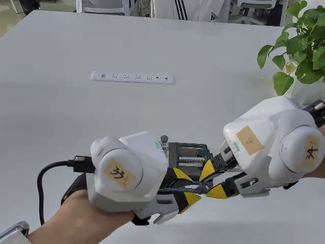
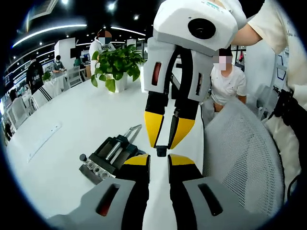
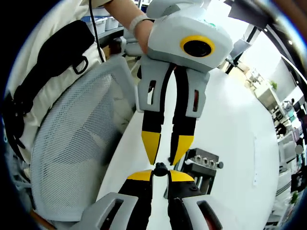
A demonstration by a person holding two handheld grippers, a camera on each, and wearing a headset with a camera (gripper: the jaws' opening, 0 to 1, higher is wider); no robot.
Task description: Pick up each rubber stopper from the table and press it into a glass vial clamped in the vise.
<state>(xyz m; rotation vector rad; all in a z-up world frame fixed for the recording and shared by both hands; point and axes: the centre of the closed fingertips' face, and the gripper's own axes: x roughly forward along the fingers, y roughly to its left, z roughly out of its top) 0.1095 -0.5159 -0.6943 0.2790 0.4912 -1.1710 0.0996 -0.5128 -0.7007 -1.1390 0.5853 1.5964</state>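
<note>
Head view power strip (image 1: pixel 132 77), right gripper view stopper (image 3: pixel 160 168) in claw (image 3: pixel 160 175)

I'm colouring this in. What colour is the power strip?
White power strip, clearest in head view.

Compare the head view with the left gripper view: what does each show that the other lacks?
Head view: a black cable plugged into the left tool, and handwritten labels on both tools. Left gripper view: a mesh chair and ceiling lights. Both: the vise, plant, power strip, and the right tool holding a dark stopper at the left tool's tips.
</note>
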